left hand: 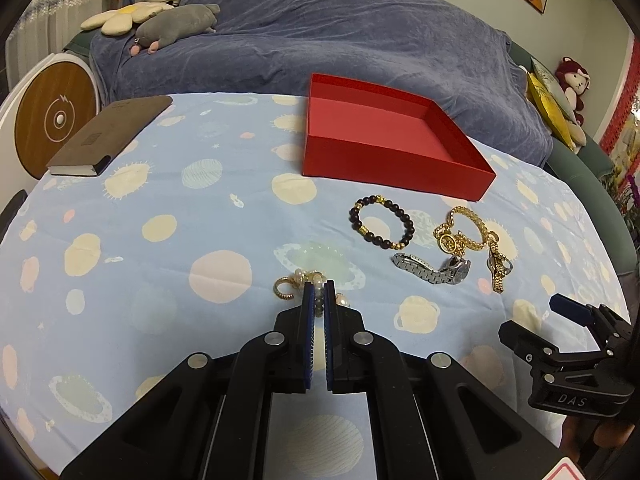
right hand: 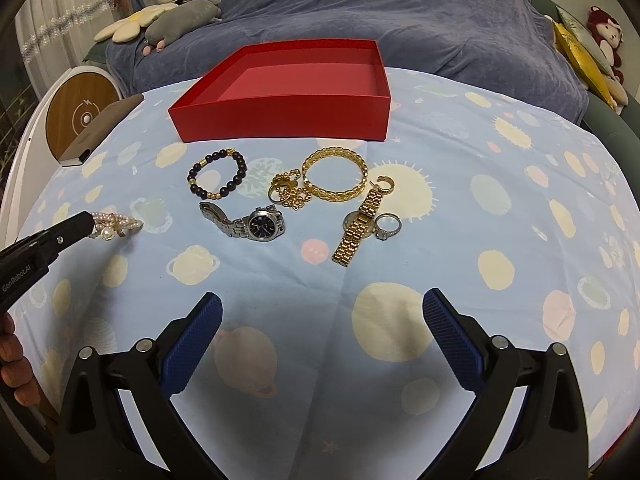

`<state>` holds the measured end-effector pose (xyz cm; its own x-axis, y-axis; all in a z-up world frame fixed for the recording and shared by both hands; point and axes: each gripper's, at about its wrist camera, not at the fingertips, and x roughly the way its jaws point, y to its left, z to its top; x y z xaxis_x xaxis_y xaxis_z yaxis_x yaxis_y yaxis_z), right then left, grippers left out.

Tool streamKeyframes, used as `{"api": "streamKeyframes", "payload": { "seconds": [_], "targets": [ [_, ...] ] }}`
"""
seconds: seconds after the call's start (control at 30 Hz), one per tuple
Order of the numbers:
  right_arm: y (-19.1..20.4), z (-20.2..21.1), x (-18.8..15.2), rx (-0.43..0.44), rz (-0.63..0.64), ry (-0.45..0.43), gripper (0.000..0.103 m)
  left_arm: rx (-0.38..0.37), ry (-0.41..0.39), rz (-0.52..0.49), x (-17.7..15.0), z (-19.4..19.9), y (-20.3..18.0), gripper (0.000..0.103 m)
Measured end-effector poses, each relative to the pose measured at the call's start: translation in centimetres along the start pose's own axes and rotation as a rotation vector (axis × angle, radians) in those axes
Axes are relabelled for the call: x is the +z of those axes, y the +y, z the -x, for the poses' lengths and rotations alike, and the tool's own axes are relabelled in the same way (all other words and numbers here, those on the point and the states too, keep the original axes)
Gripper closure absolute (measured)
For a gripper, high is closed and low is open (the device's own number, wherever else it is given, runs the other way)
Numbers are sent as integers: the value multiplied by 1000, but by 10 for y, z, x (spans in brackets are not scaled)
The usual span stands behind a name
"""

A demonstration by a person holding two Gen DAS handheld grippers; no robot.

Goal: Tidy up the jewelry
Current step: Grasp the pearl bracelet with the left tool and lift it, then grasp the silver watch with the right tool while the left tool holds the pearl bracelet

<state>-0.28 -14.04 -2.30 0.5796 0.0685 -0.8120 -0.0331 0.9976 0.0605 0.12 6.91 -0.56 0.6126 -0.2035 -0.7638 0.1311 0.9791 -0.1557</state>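
My left gripper (left hand: pixel 319 286) is shut on a pearl bracelet (left hand: pixel 318 280) lying on the blue planet-print cloth; it also shows in the right wrist view (right hand: pixel 112 225). A gold hoop (left hand: pixel 284 287) lies just left of it. The empty red box (left hand: pixel 384 136) (right hand: pixel 296 88) stands behind. In front of the box lie a dark bead bracelet (right hand: pixel 218 175), a silver watch (right hand: pixel 248 222), a gold bangle (right hand: pixel 335 175), a gold watch (right hand: pixel 358 226), a silver ring (right hand: pixel 387 226) and small gold pieces (right hand: pixel 289 192). My right gripper (right hand: pixel 322 312) is open and empty, well short of them.
A brown notebook (left hand: pixel 108 136) lies at the table's far left. A round white and wood device (left hand: pixel 52 120) stands beyond the left edge. A sofa under a blue blanket (right hand: pixel 360 12) with soft toys runs behind the table.
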Motion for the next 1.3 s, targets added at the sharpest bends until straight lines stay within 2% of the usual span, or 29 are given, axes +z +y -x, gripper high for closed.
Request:
{"api": "streamKeyframes", "payload": {
  "seconds": [0.07,0.1,0.13,0.2,0.23,0.47,0.53,0.63,0.67,0.7,0.87,1.1,1.3],
  "targets": [
    [3,0,0,2,4,0,5,-4,44,-14,-5,-9,-2,97],
    [3,-1,0,4,4,2,5,-6,64,-16,-9,-13,-2,88],
    [3,0,0,7,4,3,5,11,77,-16,-12,-17,-1,84],
    [4,0,0,9,4,3,5,47,78,-11,-15,-22,1,56],
    [4,1,0,12,5,0,5,61,74,-7,-15,-24,3,53],
    [8,2,1,18,7,-4,5,80,59,-43,-13,-41,-6,55],
    [9,3,1,20,9,-5,5,109,46,-66,-13,-45,-12,60],
    [9,3,2,19,8,-6,5,134,32,-85,-13,-47,-15,75],
    [8,3,2,18,5,-6,5,134,29,-85,-12,-47,-14,88],
    [7,3,2,17,1,-6,5,138,29,-88,-11,-47,-13,92],
    [0,4,3,28,-22,-4,5,127,28,-81,-9,-45,-13,92],
    [-6,4,11,85,-31,-27,6,51,-6,-62,1,-18,-20,92],
    [8,-10,25,147,42,-27,29,-5,-32,-37,10,2,-23,92]
  ]
}}
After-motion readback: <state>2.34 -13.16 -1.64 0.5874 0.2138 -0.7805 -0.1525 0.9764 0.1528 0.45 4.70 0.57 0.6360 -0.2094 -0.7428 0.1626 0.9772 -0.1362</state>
